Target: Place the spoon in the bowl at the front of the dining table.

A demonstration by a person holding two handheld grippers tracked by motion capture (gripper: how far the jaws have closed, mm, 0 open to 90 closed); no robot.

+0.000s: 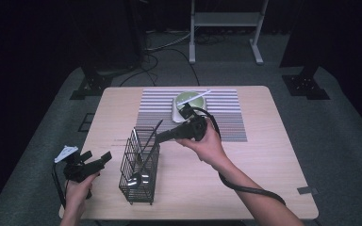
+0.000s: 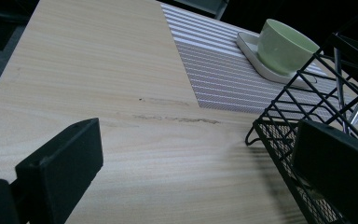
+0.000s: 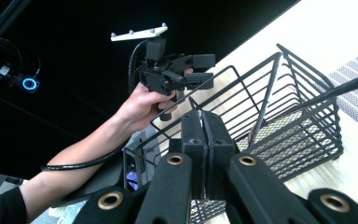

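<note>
A black wire basket stands near the table's front left with metal utensils in it. A thin dark handle leans out of its top. My right gripper hovers over the basket's far rim, pointing left, jaws shut together with nothing visible between them. My left gripper is held just left of the basket at the table's edge, open and empty. A green cup sits on a white saucer.
A striped placemat covers the table's far middle, and a white stick lies across the cup. Bare wood table lies front right. A white metal frame and floor cables stand behind the table.
</note>
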